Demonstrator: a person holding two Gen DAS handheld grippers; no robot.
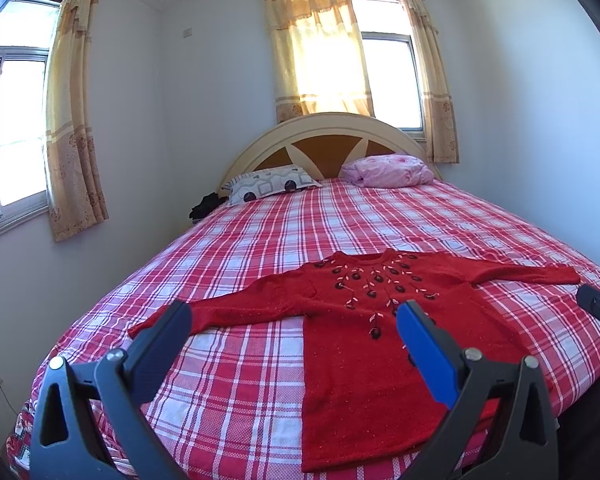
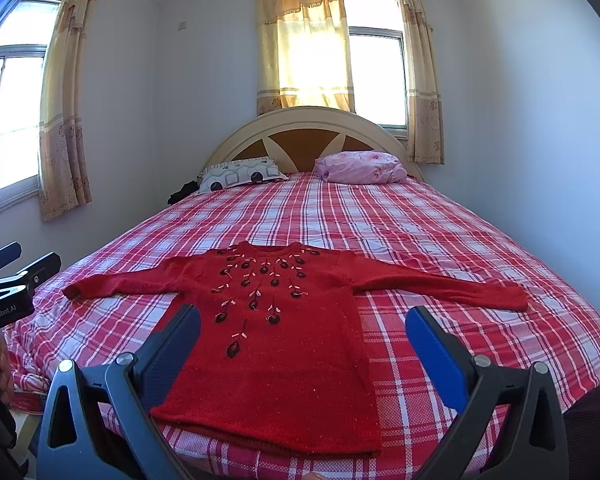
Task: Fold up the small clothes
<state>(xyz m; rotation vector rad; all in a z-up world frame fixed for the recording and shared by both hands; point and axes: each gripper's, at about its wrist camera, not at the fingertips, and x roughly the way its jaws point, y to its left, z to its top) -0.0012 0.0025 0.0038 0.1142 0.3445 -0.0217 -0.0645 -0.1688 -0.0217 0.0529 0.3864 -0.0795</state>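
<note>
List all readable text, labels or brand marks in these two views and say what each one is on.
"GenRobot.AI": white lettering on the body of the left tool, seen at the left edge of the right wrist view.
Nothing else is legible: the red sweater, plaid bedspread and pillows carry patterns only.

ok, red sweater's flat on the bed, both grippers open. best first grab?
Probably the sleeve cuffs. The red sweater lies face up with both sleeves spread straight out. The left gripper could take the left cuff from the outer end, and the right gripper the right cuff likewise, pinching the free edge and folding inward over the body.
</note>
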